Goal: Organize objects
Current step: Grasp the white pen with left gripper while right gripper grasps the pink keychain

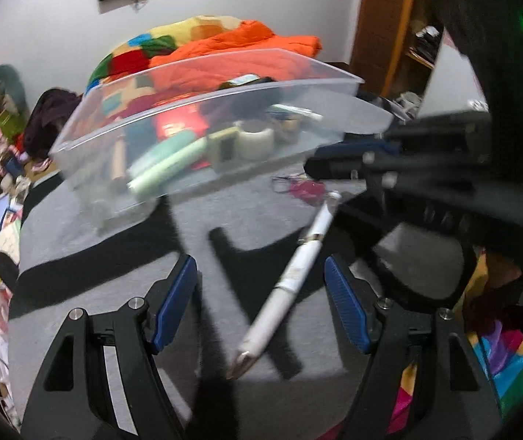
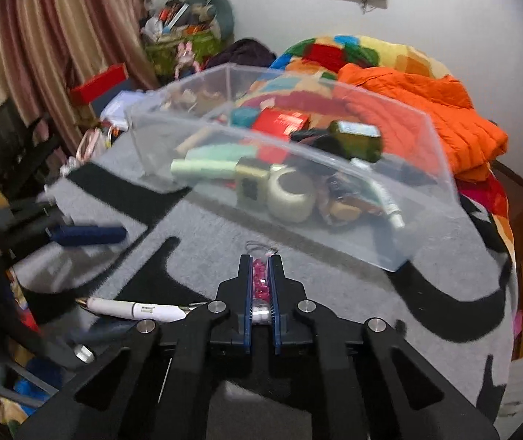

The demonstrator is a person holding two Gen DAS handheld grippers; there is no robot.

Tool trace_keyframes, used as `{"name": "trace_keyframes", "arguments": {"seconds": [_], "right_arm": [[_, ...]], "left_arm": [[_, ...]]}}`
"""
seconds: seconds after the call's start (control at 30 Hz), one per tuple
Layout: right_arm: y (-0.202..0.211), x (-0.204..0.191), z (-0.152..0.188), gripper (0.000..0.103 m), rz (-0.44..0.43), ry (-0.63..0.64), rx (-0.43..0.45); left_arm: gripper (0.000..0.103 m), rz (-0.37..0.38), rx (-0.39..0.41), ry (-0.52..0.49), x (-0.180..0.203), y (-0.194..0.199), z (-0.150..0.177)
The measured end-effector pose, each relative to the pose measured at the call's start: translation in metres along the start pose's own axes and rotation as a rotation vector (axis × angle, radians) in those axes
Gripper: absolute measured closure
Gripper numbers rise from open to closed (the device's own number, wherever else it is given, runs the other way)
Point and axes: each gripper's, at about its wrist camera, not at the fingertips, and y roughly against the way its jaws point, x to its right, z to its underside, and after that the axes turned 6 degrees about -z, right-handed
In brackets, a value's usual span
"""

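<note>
Only the left wrist view showed the left gripper [image 1: 261, 293], jaws spread above a white pen [image 1: 290, 282] on the grey mat [image 1: 114, 286]. The right view showed the right gripper [image 2: 261, 286] clenched on a pink trinket [image 2: 261, 284]. Beyond, a clear bin [image 2: 426, 168] held a tape roll [image 2: 292, 194], green tubes [image 2: 206, 168] and a dark bottle [image 2: 353, 139].

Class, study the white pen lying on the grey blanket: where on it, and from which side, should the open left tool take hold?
Grip the white pen on its straight barrel below the metal band, coming down from above with the left tool astride it. It lies flat and diagonal on the grey blanket, so the tool probably needs rolling until its pads face the barrel's long sides.
</note>
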Motion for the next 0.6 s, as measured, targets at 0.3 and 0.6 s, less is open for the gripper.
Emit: {"name": "trace_keyframes", "arguments": {"seconds": [0.3,0.6], "right_arm": [[0.034,0.018,0.001,0.096,-0.021,-0.062,0.056],[-0.009,0.004,-0.001,0.083,-0.042,-0.024,-0.048]], "left_arm": [[0.09,0.035,0.014,-0.021,0.008,-0.001,0.003],[0.092,-0.011,0.006,0.08,-0.022,0.017,0.024]]}}
